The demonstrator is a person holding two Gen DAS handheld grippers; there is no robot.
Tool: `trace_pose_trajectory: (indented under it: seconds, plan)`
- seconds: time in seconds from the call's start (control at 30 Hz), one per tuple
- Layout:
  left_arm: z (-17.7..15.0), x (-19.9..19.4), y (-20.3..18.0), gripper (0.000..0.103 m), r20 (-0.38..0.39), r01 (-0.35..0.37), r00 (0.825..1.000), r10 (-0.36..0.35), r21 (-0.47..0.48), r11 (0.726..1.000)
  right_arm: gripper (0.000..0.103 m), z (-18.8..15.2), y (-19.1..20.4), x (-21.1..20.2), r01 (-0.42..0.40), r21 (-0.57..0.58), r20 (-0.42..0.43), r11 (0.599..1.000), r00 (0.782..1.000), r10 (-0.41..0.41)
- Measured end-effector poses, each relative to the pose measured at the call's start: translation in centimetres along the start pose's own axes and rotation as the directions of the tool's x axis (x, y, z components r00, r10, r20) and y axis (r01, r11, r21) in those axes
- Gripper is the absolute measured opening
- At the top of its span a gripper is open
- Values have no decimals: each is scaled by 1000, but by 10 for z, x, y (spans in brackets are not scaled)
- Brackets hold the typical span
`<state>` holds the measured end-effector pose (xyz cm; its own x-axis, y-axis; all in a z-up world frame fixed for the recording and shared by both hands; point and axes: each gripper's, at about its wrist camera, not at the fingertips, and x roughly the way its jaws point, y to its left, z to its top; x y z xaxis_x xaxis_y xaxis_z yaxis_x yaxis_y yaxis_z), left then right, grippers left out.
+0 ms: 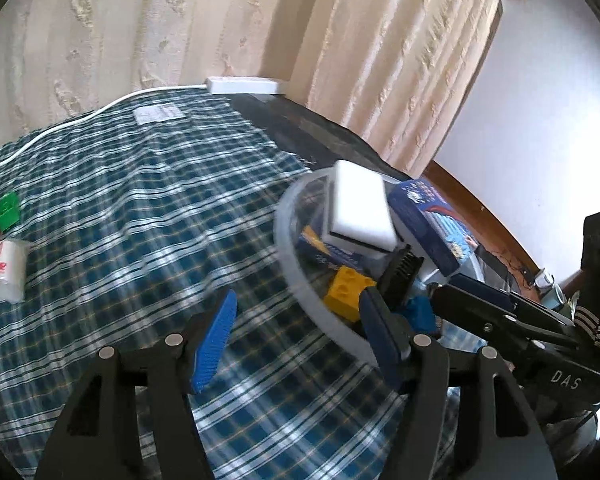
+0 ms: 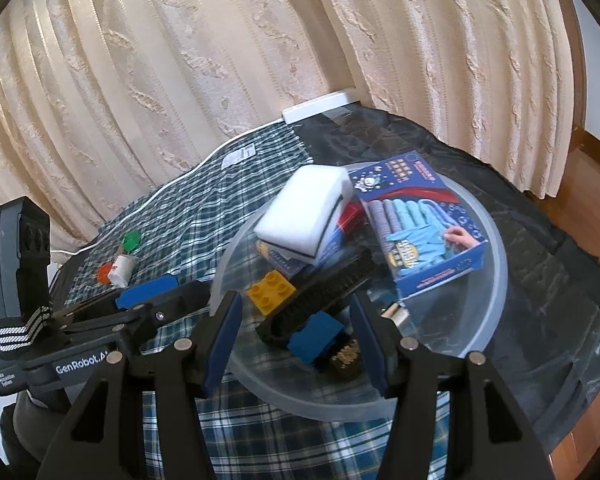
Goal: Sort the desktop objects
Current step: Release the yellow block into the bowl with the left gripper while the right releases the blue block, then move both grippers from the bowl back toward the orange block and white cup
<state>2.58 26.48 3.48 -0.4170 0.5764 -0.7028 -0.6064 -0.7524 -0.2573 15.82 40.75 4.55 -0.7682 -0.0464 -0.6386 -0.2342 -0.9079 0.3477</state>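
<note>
A clear plastic bowl [image 1: 300,284] [image 2: 498,264] holds a white sponge [image 1: 360,208] [image 2: 304,208], a blue glove box [image 1: 428,224] [image 2: 420,232], a yellow brick [image 1: 346,288] [image 2: 270,290], a black brush [image 1: 398,276] [image 2: 324,288] and a blue brick [image 1: 420,312] [image 2: 314,336]. My left gripper [image 1: 300,320] [image 2: 188,294] is open and empty over the plaid cloth at the bowl's left rim. My right gripper [image 2: 296,332] [image 1: 452,296] hangs over the bowl, open, its pads either side of the brush and blue brick without pressing on them.
On the cloth's far left lie a green brick [image 1: 7,208] [image 2: 131,240], a small white bottle [image 1: 8,272] [image 2: 121,269] and an orange piece [image 2: 104,271]. A white power strip [image 1: 244,85] [image 2: 320,106] sits by the curtain. Dark table surface lies beyond the bowl.
</note>
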Motion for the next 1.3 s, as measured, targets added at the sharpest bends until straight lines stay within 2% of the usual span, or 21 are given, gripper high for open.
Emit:
trace_pose_trajectory:
  seconds: [0.43, 0.73, 0.93, 1.03, 1.3]
  plan:
    - [-2, -22, 48, 67, 38, -79, 996, 82, -77, 994, 60, -3, 38, 11, -43, -59, -27, 997, 999, 42]
    - [-3, -45, 96, 67, 71, -141, 985, 154, -156, 978, 60, -6, 70, 26, -81, -111, -68, 991, 995, 74]
    - [-6, -60, 137, 67, 81, -199, 972, 222, -224, 954, 60, -10, 87, 35, -105, -134, -96, 985, 991, 93]
    - [-8, -66, 154, 67, 83, -220, 965, 248, -256, 941, 64, -12, 96, 38, -116, -150, -106, 982, 989, 101]
    - [-13, -77, 200, 67, 68, -297, 939, 337, -337, 894, 65, -15, 113, 47, -139, -168, -131, 976, 984, 118]
